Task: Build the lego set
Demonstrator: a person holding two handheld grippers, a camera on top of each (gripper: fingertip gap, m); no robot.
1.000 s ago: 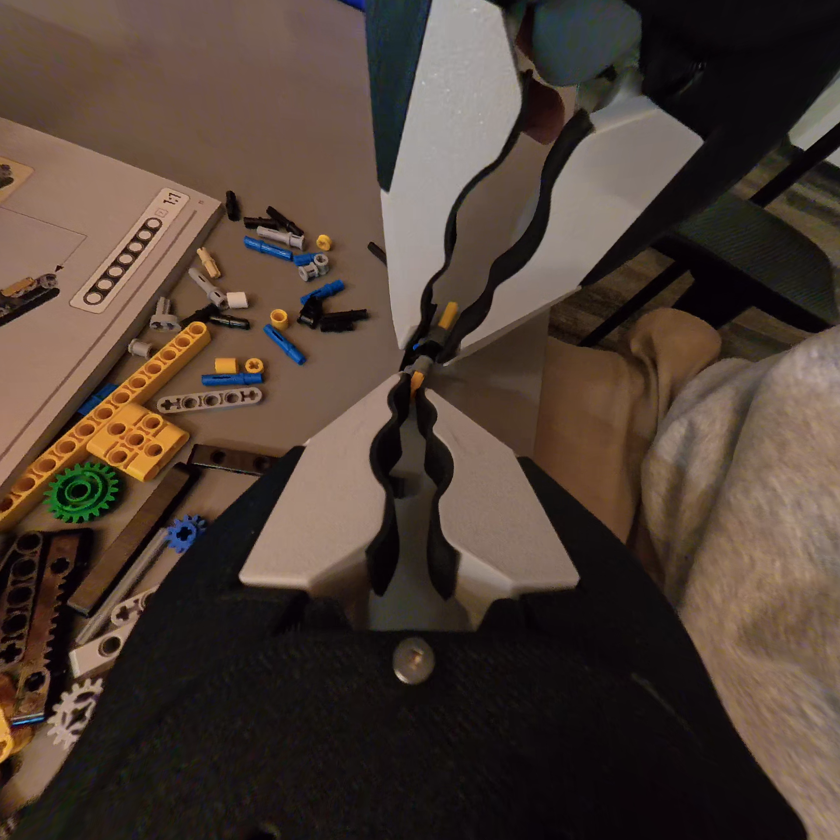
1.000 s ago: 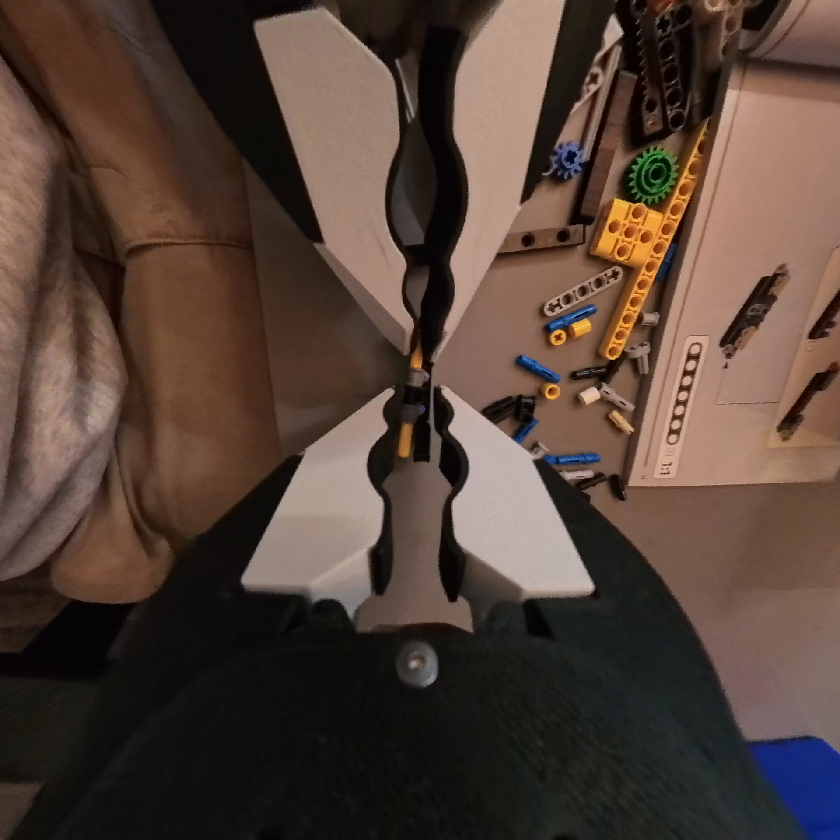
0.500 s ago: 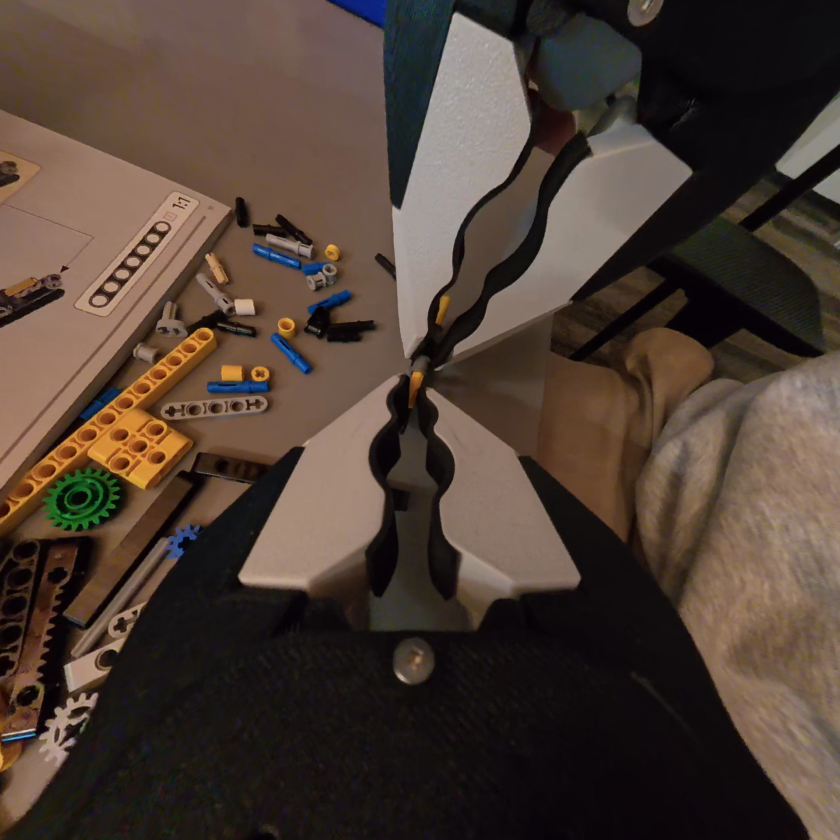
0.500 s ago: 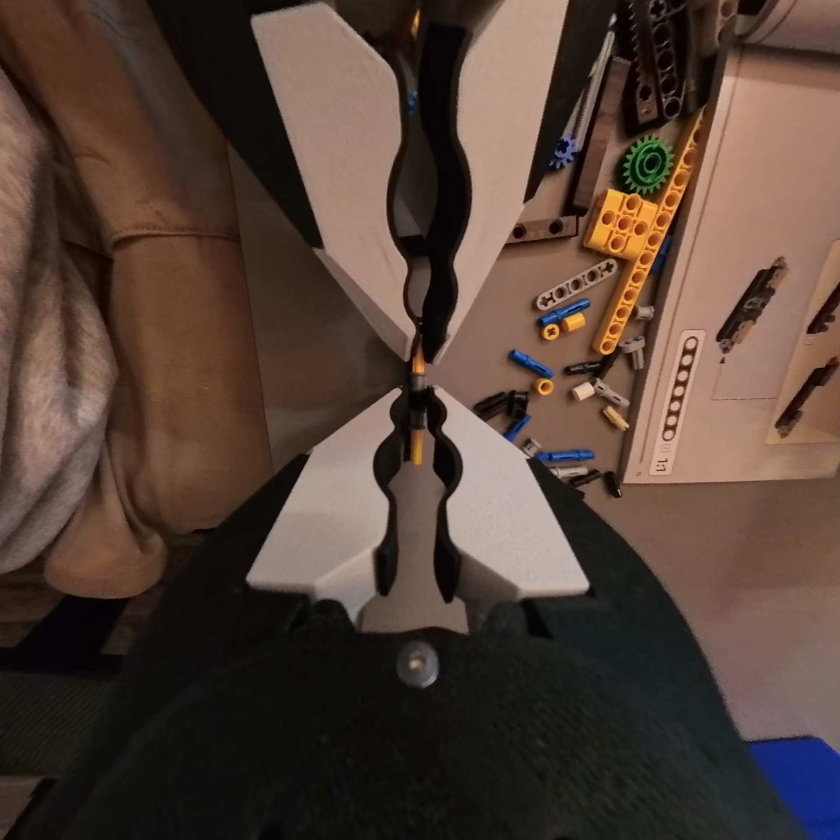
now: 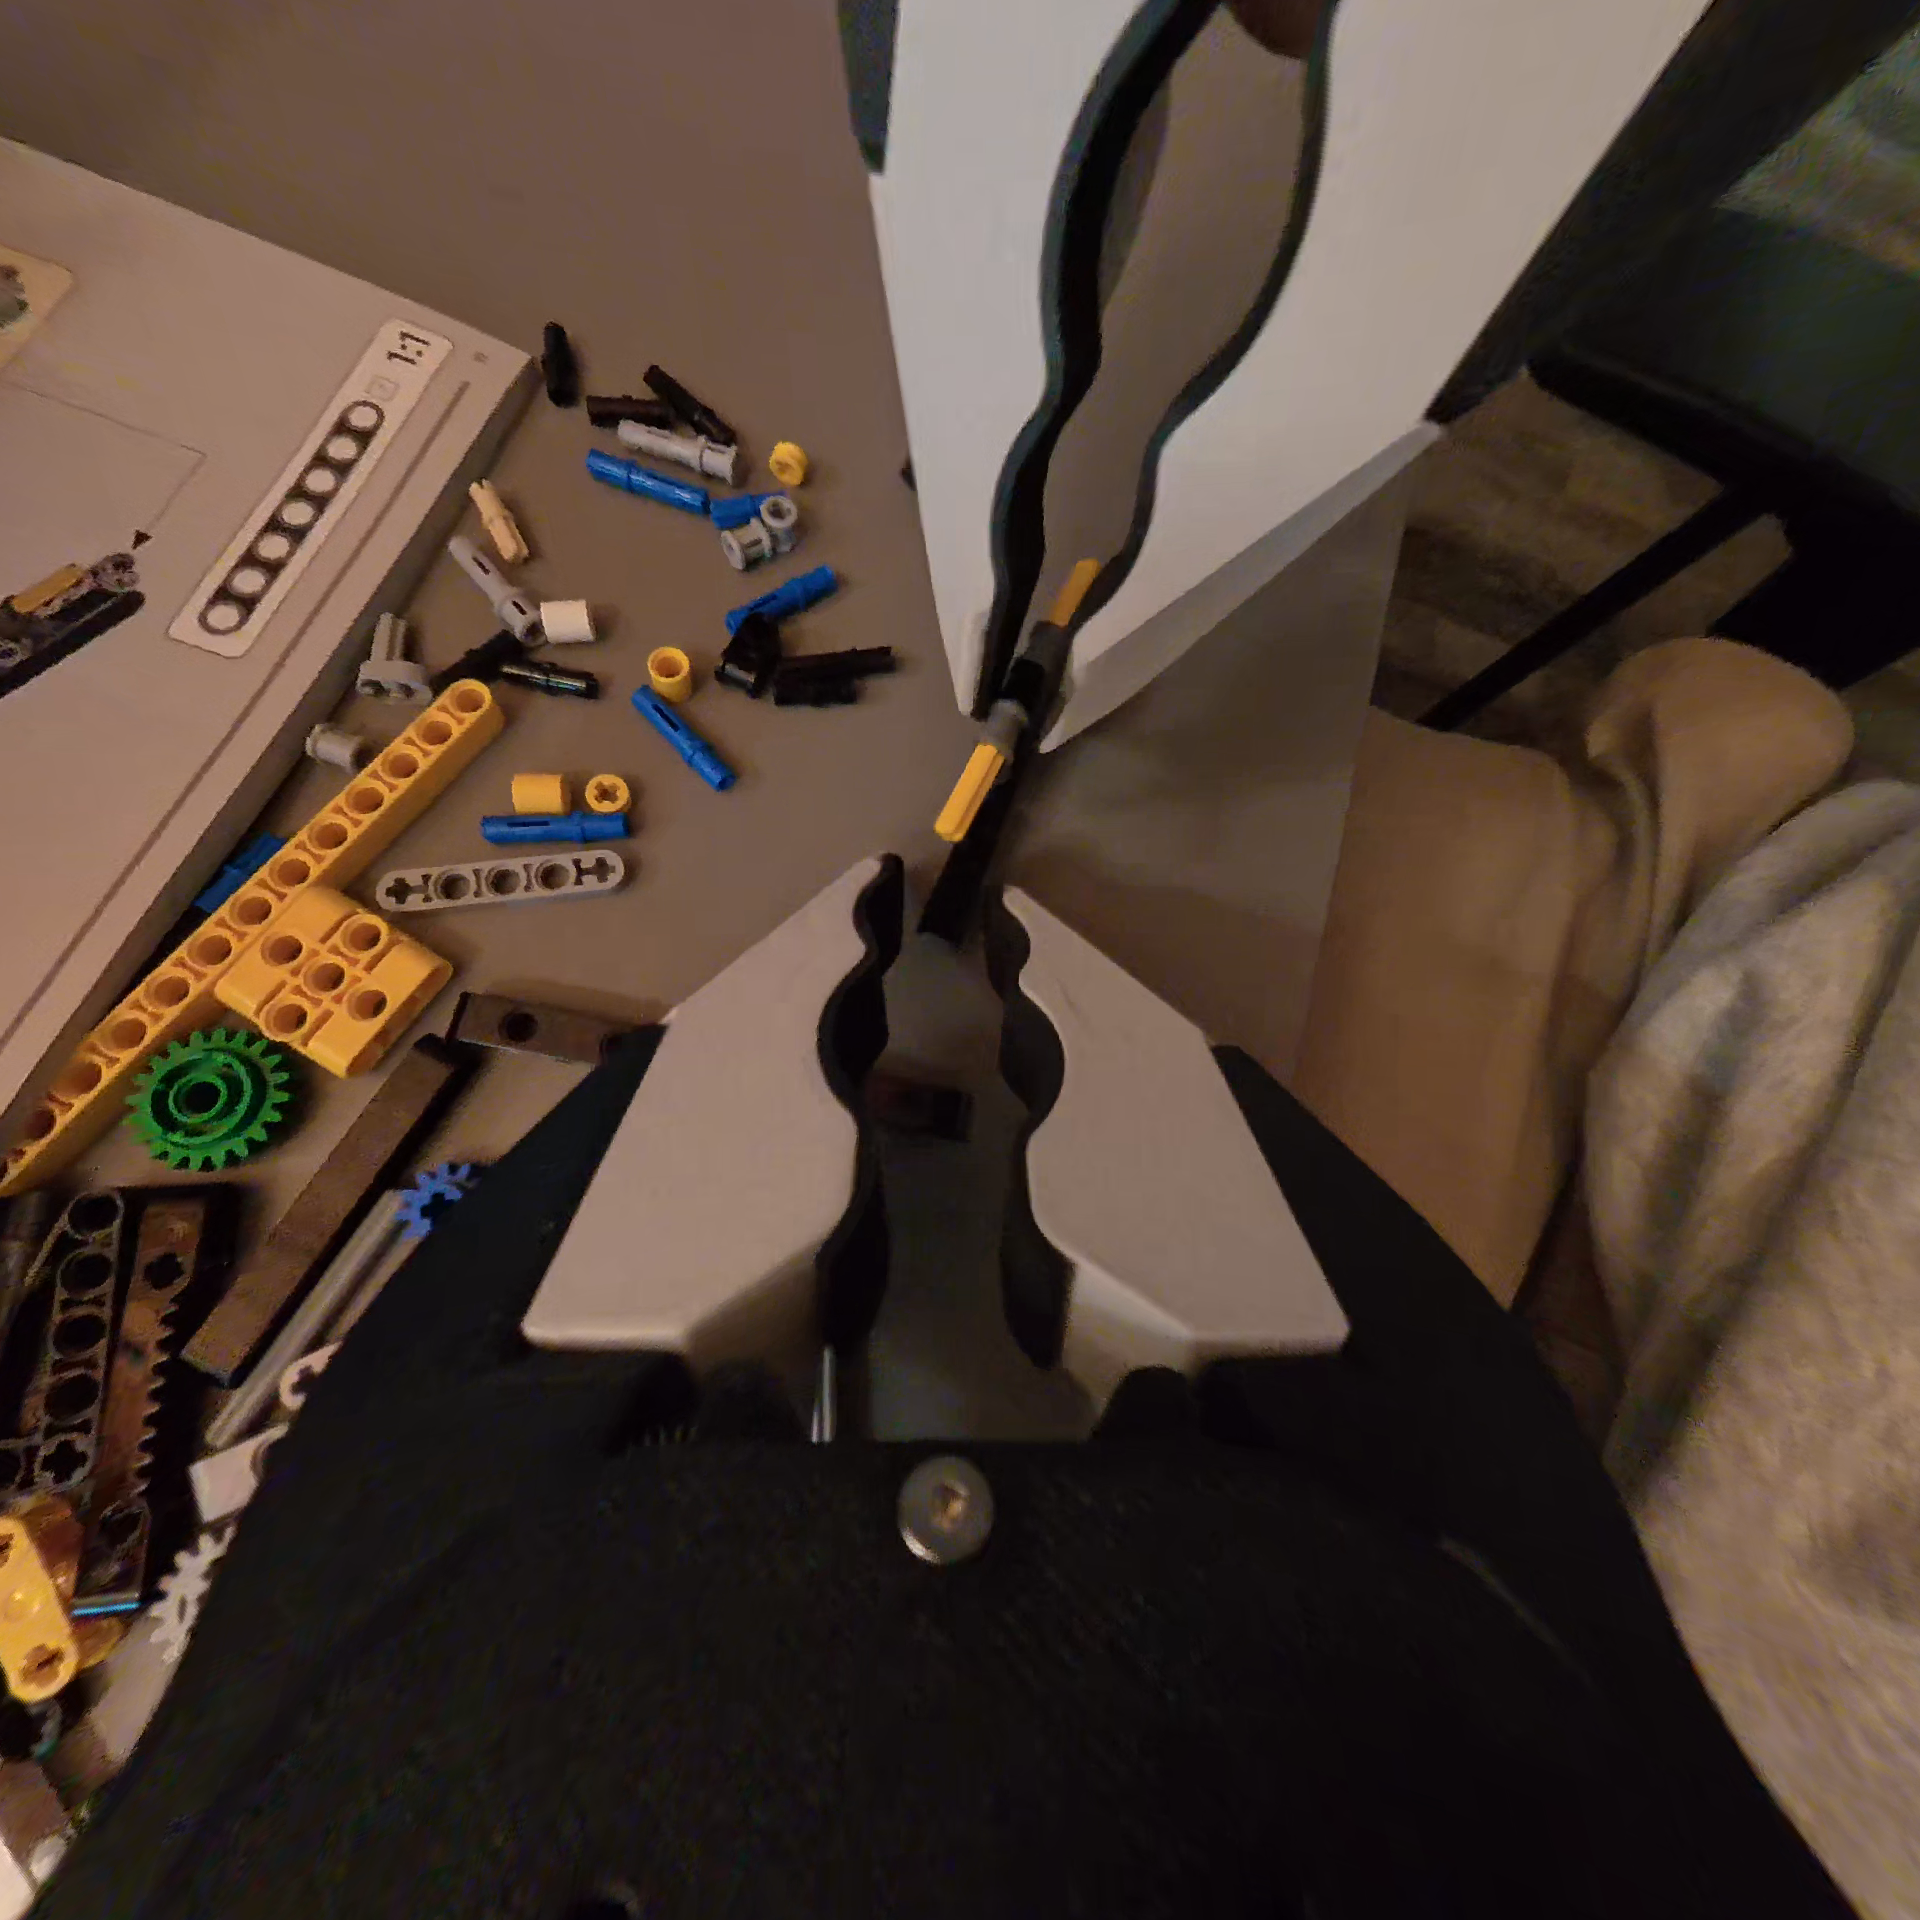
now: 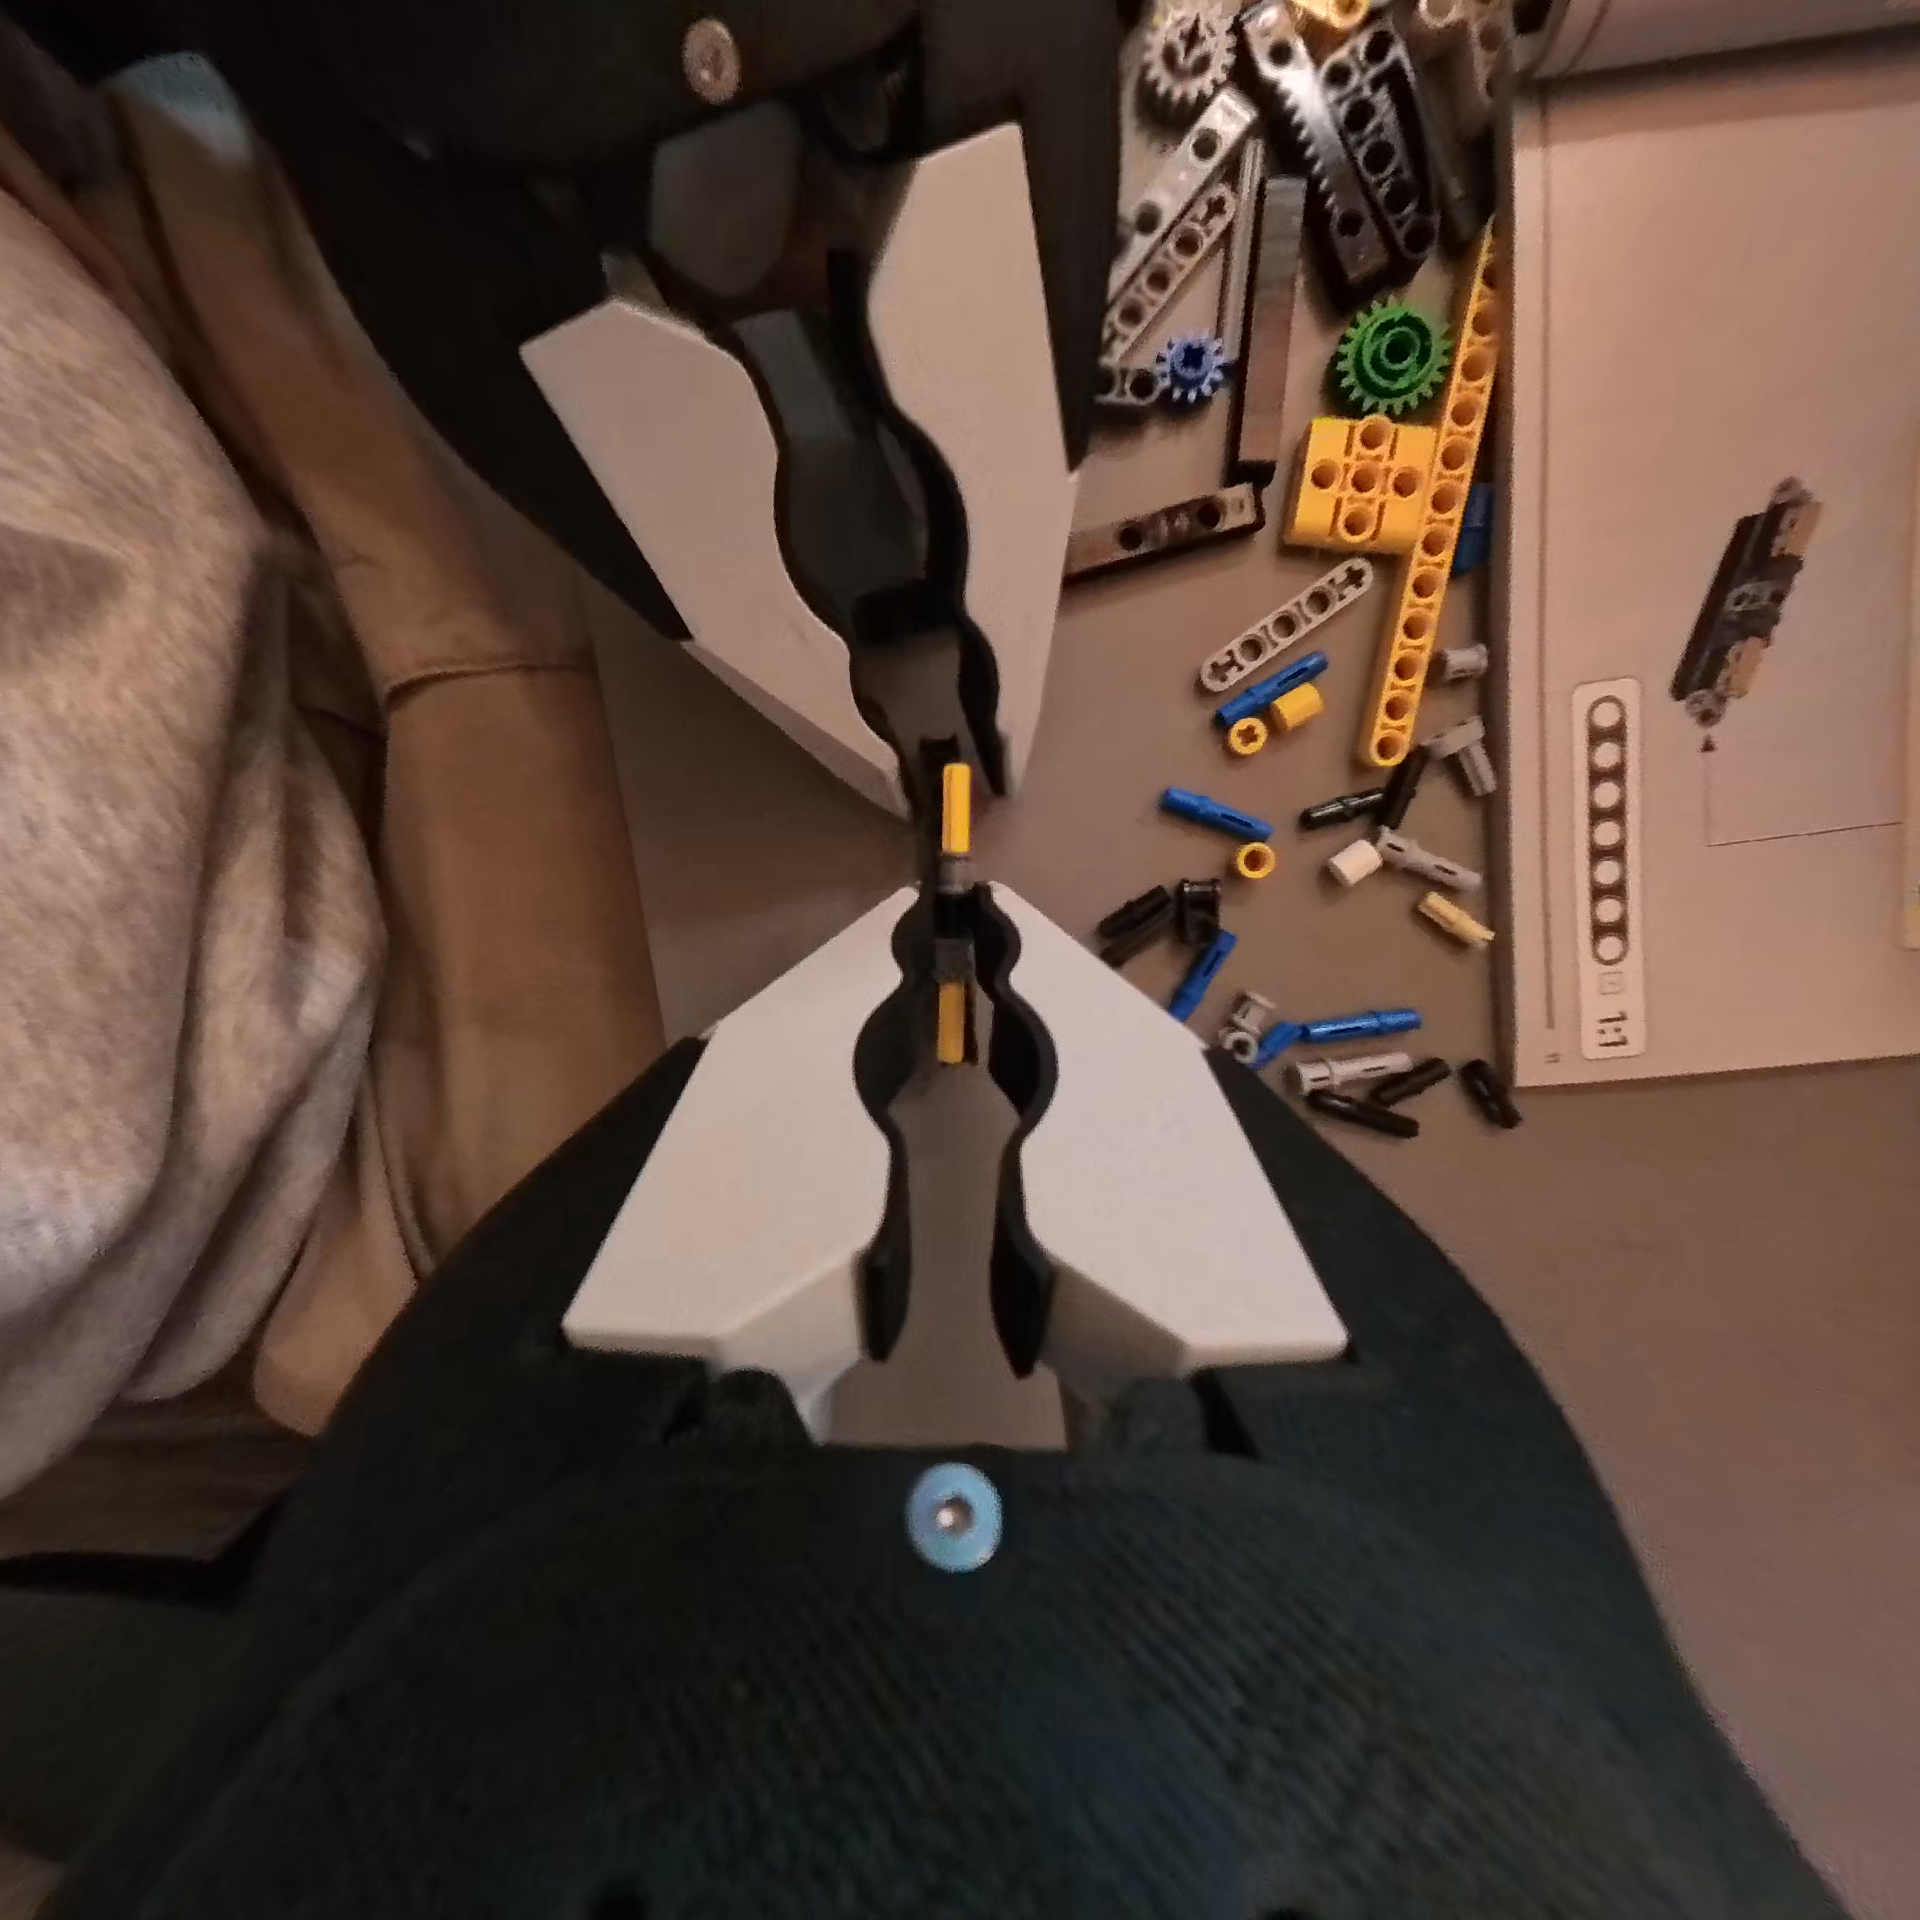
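Grey desk point(image 5: 675, 187) carries loose pins, a yellow beam point(image 5: 260, 914), a green gear point(image 5: 208, 1096) and a booklet point(image 5: 156, 468) along one side. Off its near edge, above a lap, the right claw point(image 6: 951, 914) is closed on a yellow-and-black axle piece point(image 6: 954, 810). The left claw point(image 5: 940, 894) stands slightly apart, its tips around the piece's black end; whether they touch it I cannot tell.

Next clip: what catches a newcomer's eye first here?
Two white grippers meet tip to tip in mid-air: the right gripper pinches a small yellow-and-black axle assembly, and the left gripper stands open just before it. Beside them, loose Lego parts scatter across the table, led by a long yellow beam.
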